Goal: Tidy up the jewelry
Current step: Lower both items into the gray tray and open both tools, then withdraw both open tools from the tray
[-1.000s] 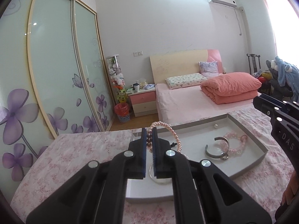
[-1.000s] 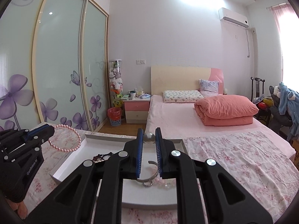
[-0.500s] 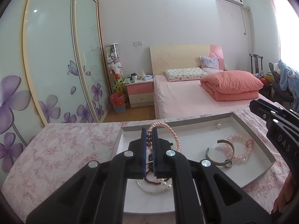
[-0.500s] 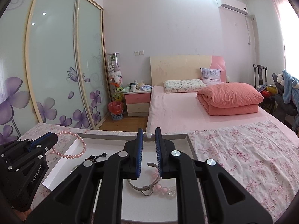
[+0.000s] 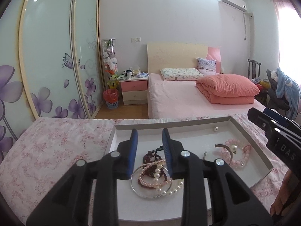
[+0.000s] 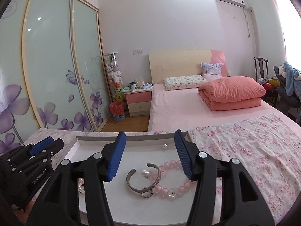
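My left gripper (image 5: 150, 131) hangs over the left part of a white tray (image 5: 169, 125). Its jaws are opening with nothing between them. Below it a pink pearl bracelet (image 5: 148, 181) lies on a pile of dark red beads (image 5: 150, 156), a thin silver bangle (image 5: 135, 186) and white pearls (image 5: 175, 187). My right gripper (image 6: 149, 133) is over the tray's right part, jaws opening and empty. Under it a blurred white pearl (image 6: 145, 173) sits by a silver cuff (image 6: 135, 184), a ring (image 6: 146, 194) and a pink bead bracelet (image 6: 169, 180). Another loose pearl (image 6: 165, 146) lies near the far wall.
The tray rests on a pink flowered cloth (image 6: 244, 150). The left gripper (image 6: 54, 141) shows at the right wrist view's left edge, and the right gripper (image 5: 259, 112) at the other view's right edge. Beyond lie a bed (image 5: 188, 98), a nightstand (image 5: 134, 90) and a sliding wardrobe (image 5: 47, 56).
Both grippers were shut and now stand apart. The pink pearl bracelet left the left fingers and lies on the pile. The pearl left the right fingers and dropped by the cuff.
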The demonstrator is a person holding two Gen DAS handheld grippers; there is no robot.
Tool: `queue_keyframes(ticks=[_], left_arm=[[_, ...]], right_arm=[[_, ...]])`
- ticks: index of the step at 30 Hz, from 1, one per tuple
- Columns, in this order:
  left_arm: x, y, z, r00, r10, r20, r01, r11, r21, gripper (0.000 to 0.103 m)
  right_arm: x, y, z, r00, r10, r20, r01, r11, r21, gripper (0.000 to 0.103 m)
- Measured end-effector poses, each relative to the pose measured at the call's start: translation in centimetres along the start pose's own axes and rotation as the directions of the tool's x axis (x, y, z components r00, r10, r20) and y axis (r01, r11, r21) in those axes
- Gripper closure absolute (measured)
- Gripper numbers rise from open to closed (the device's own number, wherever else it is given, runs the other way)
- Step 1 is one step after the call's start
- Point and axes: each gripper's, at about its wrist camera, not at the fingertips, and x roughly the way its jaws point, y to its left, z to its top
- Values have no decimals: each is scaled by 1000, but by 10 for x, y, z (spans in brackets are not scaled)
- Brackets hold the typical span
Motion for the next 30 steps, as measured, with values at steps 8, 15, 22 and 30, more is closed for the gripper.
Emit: queue_keyframes(ticks=[8, 15, 22, 30], left_arm=[[-20, 31, 9, 999, -28, 16, 30, 995, -98, 72], [-63, 57, 6, 998, -19, 55, 26, 992, -123, 61], [-117, 75, -12, 995, -16, 100, 29, 992, -122, 39], [-164, 68, -42, 990, -9, 138, 15, 999, -47, 4]], right_arm=[[-24, -5, 5, 1000, -14, 21, 14, 1000, 20, 48], [-56, 0, -3, 1000, -17, 2, 17, 1000, 24, 48], [-93, 7, -19, 999, -32, -41, 32, 999, 11, 39], [-121, 18, -41, 995, -36, -89, 34, 999, -28, 22]])
